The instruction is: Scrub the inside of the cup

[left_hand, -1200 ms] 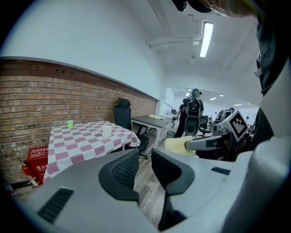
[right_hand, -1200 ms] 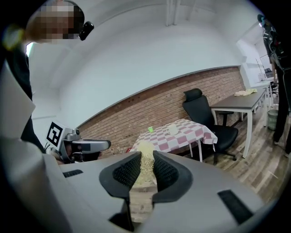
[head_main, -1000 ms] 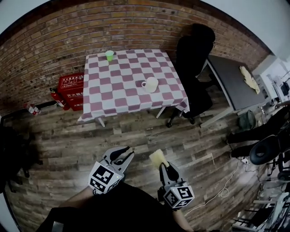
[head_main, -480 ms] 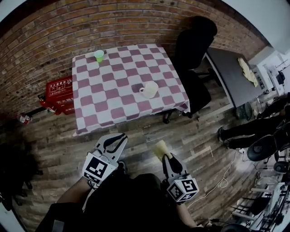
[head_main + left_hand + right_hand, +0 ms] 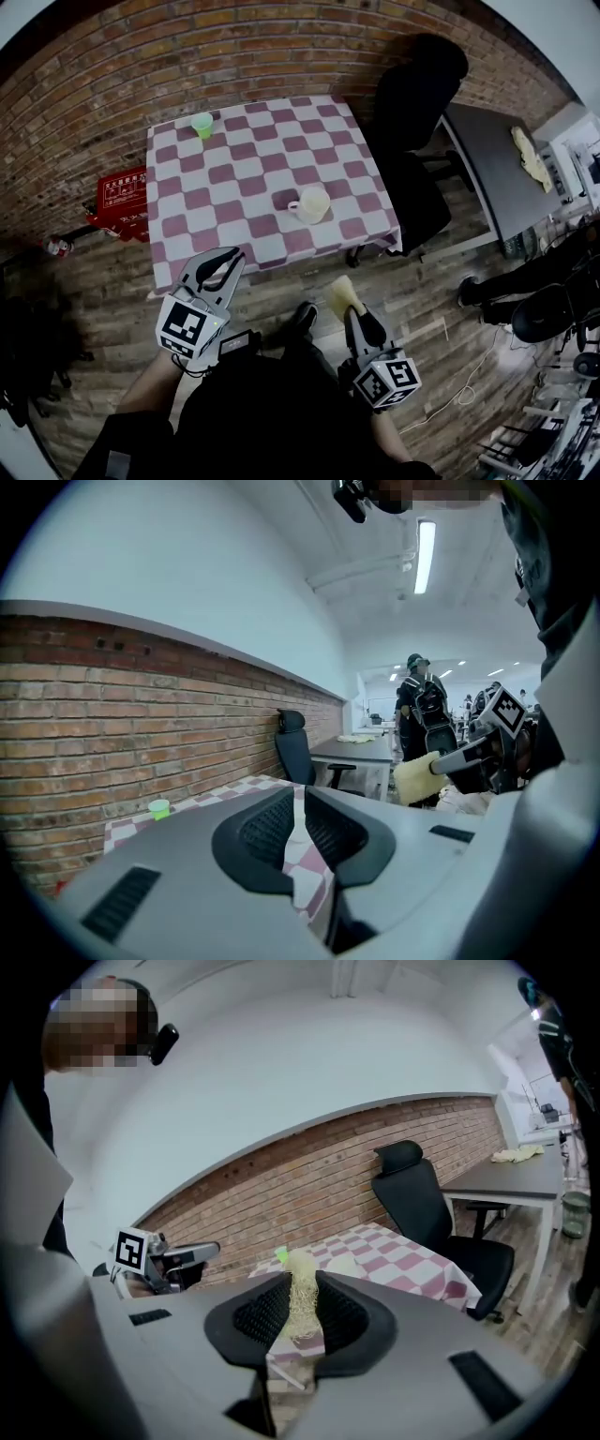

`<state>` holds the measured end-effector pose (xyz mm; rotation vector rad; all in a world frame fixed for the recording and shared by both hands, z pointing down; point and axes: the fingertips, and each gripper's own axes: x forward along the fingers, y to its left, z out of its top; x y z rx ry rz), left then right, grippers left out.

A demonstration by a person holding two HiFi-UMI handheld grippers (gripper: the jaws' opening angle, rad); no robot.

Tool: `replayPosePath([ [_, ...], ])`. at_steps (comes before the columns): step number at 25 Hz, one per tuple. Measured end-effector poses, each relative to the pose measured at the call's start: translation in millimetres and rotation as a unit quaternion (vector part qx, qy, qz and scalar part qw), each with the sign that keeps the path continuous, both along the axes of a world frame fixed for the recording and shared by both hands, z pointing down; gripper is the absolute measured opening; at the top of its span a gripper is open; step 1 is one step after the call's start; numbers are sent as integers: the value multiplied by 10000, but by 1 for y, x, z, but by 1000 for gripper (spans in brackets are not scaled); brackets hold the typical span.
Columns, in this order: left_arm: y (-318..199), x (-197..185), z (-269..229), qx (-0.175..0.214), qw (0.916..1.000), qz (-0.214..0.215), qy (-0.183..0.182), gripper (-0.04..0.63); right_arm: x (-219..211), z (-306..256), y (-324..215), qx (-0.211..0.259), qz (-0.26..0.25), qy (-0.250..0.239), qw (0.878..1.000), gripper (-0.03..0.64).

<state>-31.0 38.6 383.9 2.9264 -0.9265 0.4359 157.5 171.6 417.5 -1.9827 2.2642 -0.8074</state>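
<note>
A cream cup (image 5: 312,203) with a handle stands on the checkered table (image 5: 244,178), toward its near right. My left gripper (image 5: 233,254) is shut and empty at the table's near edge, well short of the cup. In the left gripper view its pads (image 5: 274,825) meet with nothing between them. My right gripper (image 5: 352,313) is shut on a yellow scrubber (image 5: 343,294) and hovers over the floor in front of the table's right corner. The right gripper view shows the fibrous scrubber (image 5: 302,1290) pinched between the pads.
A small green cup (image 5: 202,125) sits at the table's far left corner. A black office chair (image 5: 412,103) and a grey desk (image 5: 487,169) stand to the right, a red box (image 5: 122,195) to the left by the brick wall. A person (image 5: 525,272) stands at right.
Both grippers have come forward to the table, which now lies closer and lower in the head view. The left jaws, apart a second ago, have closed on nothing.
</note>
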Motion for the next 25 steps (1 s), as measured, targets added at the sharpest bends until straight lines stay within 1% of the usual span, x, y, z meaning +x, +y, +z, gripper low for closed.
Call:
replayPosePath([
  [3, -22, 26, -1, -23, 9998, -186, -105, 43, 28, -8, -38, 145, -212, -86, 9996, 89],
  [7, -48, 62, 2, -68, 9987, -307, -406, 43, 65, -11, -83, 145, -551, -3, 9984, 89],
  [9, -59, 77, 4, -82, 9979, -392, -511, 43, 83, -9, -102, 167, -687, -63, 9975, 89],
  [11, -70, 87, 8, -86, 9968, -507, -616, 43, 96, -7, -121, 178, -851, -106, 9962, 89],
  [14, -87, 96, 19, -105, 9946, -710, -755, 43, 109, 0, -150, 118, -1068, -26, 9942, 89],
  [16, -96, 100, 29, -174, 9935, -740, -845, 43, 113, 5, -167, 50, -1172, 39, 9931, 89],
  [18, -102, 104, 42, -277, 9928, -643, -974, 43, 113, 10, -181, -58, -1255, 104, 9920, 89],
  [20, -110, 110, 56, -368, 9919, -446, -1133, 46, 111, 18, -197, -235, -1338, 222, 9905, 89],
  [21, -115, 114, 65, -420, 9911, -316, -1219, 58, 110, 22, -207, -344, -1392, 315, 9892, 89],
  [25, -134, 130, 111, -801, 9860, 237, -1444, 107, 98, 37, -242, -751, -1664, 900, 9791, 89],
])
